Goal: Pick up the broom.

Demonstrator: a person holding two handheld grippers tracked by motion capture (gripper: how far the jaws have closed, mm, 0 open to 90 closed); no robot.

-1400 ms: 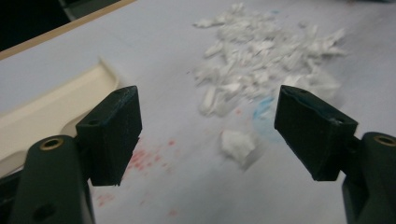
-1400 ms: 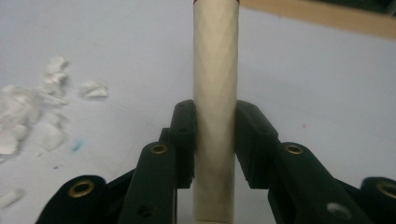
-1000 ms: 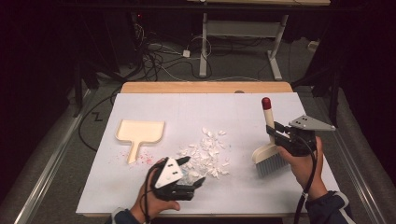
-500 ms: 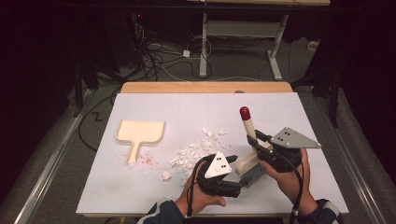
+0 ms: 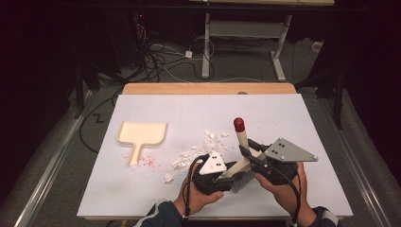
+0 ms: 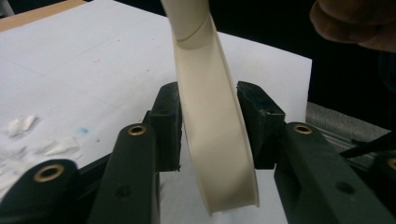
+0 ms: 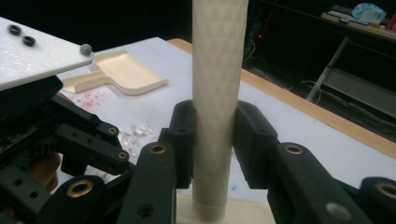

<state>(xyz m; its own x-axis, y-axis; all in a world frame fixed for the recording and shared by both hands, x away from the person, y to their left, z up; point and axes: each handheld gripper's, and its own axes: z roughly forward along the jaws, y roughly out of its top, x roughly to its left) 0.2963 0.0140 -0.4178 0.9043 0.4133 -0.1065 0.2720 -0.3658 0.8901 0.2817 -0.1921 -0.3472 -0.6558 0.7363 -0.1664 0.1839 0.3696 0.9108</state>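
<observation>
Two grippers now meet on one brush (image 5: pixel 240 163) at about 6 o'clock on the white table (image 5: pixel 302 123), near its front edge. Your right gripper (image 5: pixel 246 152) is clamped on the textured cream handle, its pads pressing both sides in the right gripper view, with the red cap pointing up toward 12 o'clock. Your left gripper (image 5: pixel 226 176) has its jaws set either side of the smooth cream band of the brush head (image 6: pixel 217 140); in the left gripper view the pads (image 6: pixel 169 122) sit just beside or barely touching it, so you cannot tell yet whether that claw has bitten.

Expect the brush to be light and stiff: hard plastic, no give in handle or head, only the bristles soft. The smooth band looks slippery, so take it squarely across its flat faces, not by the bristles; the patterned handle offers the surer hold.

Half a second ago your left gripper was at about 7 o'clock of the brush and clear of it; since then it has slid right and come onto the head. Your right gripper has drifted only slightly, the handle standing a little more upright. The paper scraps (image 5: pixel 198 151) at 9 o'clock of the brush and the dustpan (image 5: pixel 142 135) at 10 o'clock lie as before
</observation>
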